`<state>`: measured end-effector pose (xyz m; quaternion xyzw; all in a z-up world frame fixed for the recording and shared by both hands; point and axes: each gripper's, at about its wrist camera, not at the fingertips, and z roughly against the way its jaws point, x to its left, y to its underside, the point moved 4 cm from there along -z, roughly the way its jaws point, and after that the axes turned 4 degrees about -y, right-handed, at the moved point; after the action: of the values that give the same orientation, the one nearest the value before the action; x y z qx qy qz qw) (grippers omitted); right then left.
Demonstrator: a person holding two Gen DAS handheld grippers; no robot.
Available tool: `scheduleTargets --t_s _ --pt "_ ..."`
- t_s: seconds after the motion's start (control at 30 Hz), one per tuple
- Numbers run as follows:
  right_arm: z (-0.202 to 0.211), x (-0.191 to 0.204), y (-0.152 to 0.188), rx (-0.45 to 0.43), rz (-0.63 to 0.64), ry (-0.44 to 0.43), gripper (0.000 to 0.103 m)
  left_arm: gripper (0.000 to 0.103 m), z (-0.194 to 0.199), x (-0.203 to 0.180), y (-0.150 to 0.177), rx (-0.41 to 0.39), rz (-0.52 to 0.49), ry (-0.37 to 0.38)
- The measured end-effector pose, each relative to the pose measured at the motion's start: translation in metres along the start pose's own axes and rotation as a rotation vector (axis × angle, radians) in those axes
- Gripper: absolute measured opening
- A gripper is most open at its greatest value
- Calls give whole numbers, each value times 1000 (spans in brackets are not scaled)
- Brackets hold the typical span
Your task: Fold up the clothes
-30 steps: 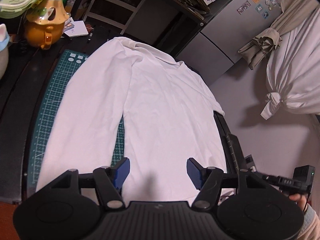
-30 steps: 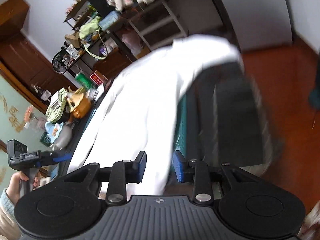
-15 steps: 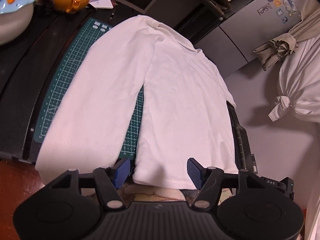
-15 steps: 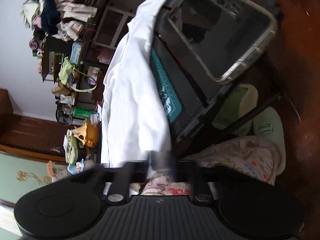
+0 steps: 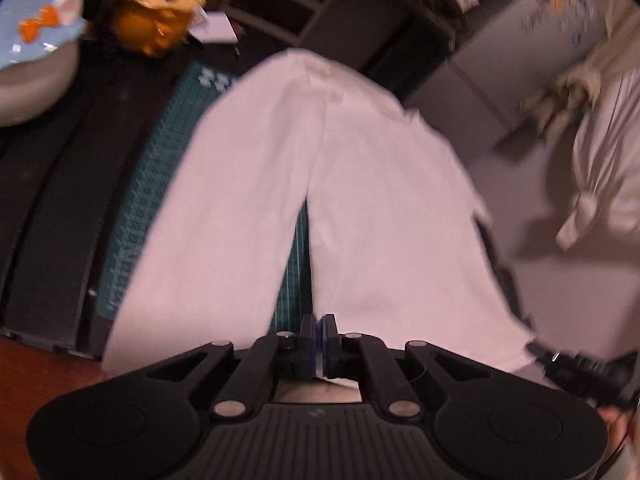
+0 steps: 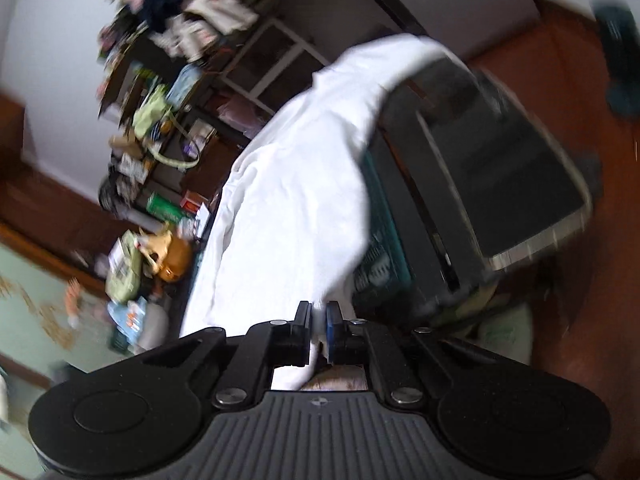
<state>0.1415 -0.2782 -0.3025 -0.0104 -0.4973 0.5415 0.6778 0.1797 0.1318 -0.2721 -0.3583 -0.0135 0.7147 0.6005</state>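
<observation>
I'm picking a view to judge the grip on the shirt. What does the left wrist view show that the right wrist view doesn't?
Only the left wrist view: left gripper shut at the white shirt's near hem, the sleeve split off over the green cutting mat. Only the right wrist view: right gripper shut on a fold of shirt, red-brown floor. Both: the shirt, mat and orange toy.

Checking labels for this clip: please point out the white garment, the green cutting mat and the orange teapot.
white garment point(image 5: 384, 220), left wrist view, on the wide right panel.
green cutting mat point(image 5: 148, 196), left wrist view, on its bare left strip.
orange teapot point(image 5: 156, 30), left wrist view, on its blurred body.
</observation>
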Motion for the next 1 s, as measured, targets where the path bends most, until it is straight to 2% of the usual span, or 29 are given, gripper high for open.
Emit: scheduleTargets --t_s 0.03,0.1,0.17,0.27,0.37,0.43,0.5,0.57,0.6,0.63,0.67,0.73,0.77,0.83,0.87,0.93,0.97,1.0 --pt "-1 11 -2 -1 65 5 9 2 8 5 -6 -27 30 8" --pt "-3 31 -6 -13 157 2 18 2 11 20 -16 -51 82 -22" --pt "-5 43 -10 -50 223 20 38 2 14 38 -26 -68 145 -51" --pt "-5 43 -12 -76 275 76 38 2 6 45 -28 -49 149 -73" --pt "-13 34 9 24 461 214 38 2 -1 40 -26 -38 128 -85" --pt "-21 26 29 120 548 246 38 2 -2 39 -24 -37 130 -88" --pt "-27 12 38 159 475 217 33 2 -4 38 -23 -37 134 -91" --pt "-31 -10 37 151 266 132 29 2 -5 39 -23 -38 146 -91" --pt "-34 -17 35 143 201 110 29 2 -4 41 -24 -38 150 -90" --pt "-38 -21 33 135 172 113 29 2 -4 41 -24 -38 148 -90" --pt "-41 -25 32 126 144 115 24 2 -4 41 -25 -37 147 -90" --pt "-48 -27 27 114 120 84 22 2 -4 42 -26 -36 143 -90" --pt "-53 -24 25 133 122 73 6 2 -5 41 -26 -34 135 -92" --pt "-57 -13 26 167 180 82 4 2 -5 41 -26 -31 131 -92" --pt "-52 -5 23 158 236 118 4 2 -5 40 -25 -30 131 -89" --pt "-32 2 13 85 262 164 4 2 -2 35 -23 -21 121 -73" --pt "-1 3 -2 -22 239 196 4 2 0 32 -21 -15 116 -54" --pt "21 -1 -11 -75 210 214 4 2 1 29 -19 -10 111 -44"
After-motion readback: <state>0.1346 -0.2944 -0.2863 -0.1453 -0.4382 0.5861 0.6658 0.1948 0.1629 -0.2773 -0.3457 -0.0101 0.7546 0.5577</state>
